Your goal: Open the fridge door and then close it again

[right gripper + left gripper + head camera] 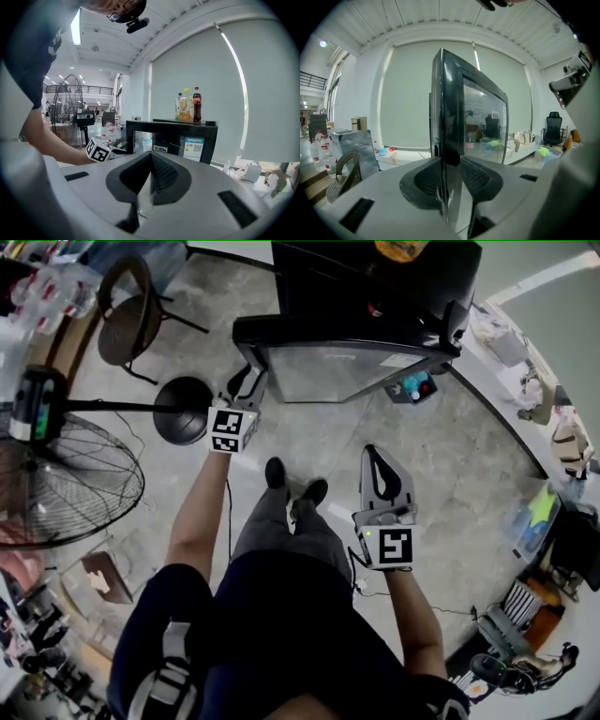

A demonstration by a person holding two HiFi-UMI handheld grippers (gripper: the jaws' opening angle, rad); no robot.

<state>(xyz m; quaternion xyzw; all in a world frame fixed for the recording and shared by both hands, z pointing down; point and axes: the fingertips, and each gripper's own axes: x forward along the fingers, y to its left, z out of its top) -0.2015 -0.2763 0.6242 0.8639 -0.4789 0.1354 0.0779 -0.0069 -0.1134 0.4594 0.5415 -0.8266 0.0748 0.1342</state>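
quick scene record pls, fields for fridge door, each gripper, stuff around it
door: black-framed glass fridge door, swung open toward the person
left: left gripper, jaws closed on the door's edge
right: right gripper, jaws together, empty, held clear of the door
on top of fridge: drink bottles, upright
nearby: black wire-cage standing fan, to the person's left

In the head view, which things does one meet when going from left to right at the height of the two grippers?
wire fan → round black stand base → left gripper → person's shoes → right gripper
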